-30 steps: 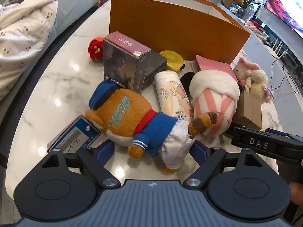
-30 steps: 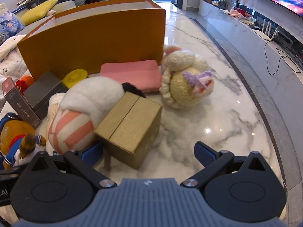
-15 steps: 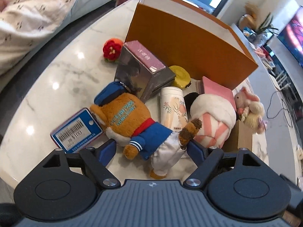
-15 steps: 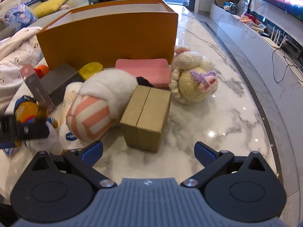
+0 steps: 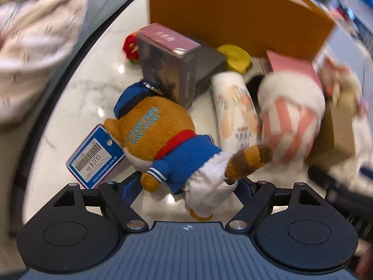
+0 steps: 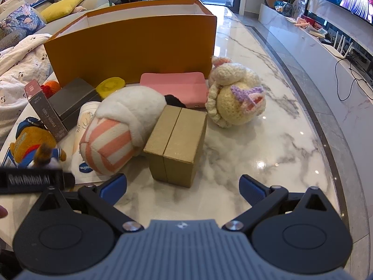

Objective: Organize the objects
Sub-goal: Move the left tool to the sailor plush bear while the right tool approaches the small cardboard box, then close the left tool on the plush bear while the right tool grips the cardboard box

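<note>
Both grippers were spread wide: the left gripper [image 5: 186,186] straddled the bear toy [image 5: 167,144] lying before the orange box [image 6: 130,44], apparently for pickup; the right gripper [image 6: 183,187] held nothing.

The cardboard box [image 6: 177,143] stands before the flat case [image 6: 174,86], between the striped plush [image 6: 116,133] and the crocheted doll [image 6: 235,102].

You've got three plush toys on the surface [image 6: 268,140]: sailor bear [image 5: 160,137], pink-striped plush [image 6: 116,128], crocheted doll [image 6: 235,100]. Four boxes: big orange box [image 6: 130,46], tan carton [image 6: 177,140], mauve-topped box [image 5: 167,63], dark grey box [image 6: 70,98]. One each: pink case [image 6: 174,86], yellow round tin [image 6: 110,85], white tube [image 5: 235,114], small red toy [image 5: 131,47], blue price tag [image 5: 95,155].
</note>
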